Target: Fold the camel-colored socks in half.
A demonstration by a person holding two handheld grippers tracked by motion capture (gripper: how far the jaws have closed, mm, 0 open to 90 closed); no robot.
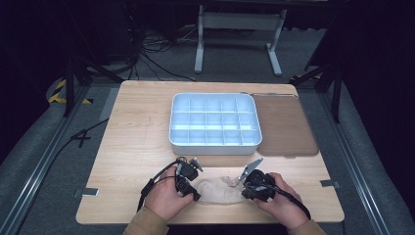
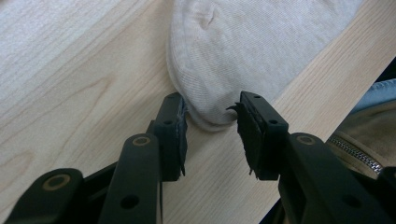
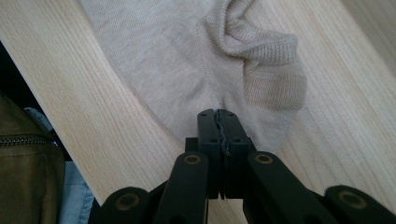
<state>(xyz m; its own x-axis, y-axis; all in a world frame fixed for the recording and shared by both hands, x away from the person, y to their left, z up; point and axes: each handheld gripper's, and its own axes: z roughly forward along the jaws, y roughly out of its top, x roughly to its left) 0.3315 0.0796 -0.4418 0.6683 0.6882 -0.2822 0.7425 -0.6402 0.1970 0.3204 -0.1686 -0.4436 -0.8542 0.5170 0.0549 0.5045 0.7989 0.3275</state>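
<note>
Near the front edge of the wooden surface (image 1: 137, 127) lies a beige sock (image 1: 218, 190), flat between both hands. At its left end, the left claw (image 2: 211, 128) stands open, jaws straddling the rounded toe tip, one on each side, not yet closed on it. At the right end, the right claw (image 3: 219, 122) sits pressed shut on the fabric edge of the sock (image 3: 187, 60) near the heel, just below the rumpled cuff. Farther back, well apart from the sock, rests a white divided tray (image 1: 214, 144) with empty compartments, and just beside it to the right a brown mat (image 1: 286, 127). Step in hand, by the look of it: securing both ends of the sock, likely to fold or lift. Next calls for closing the left claw on the toe while holding the heel end firm.
</note>
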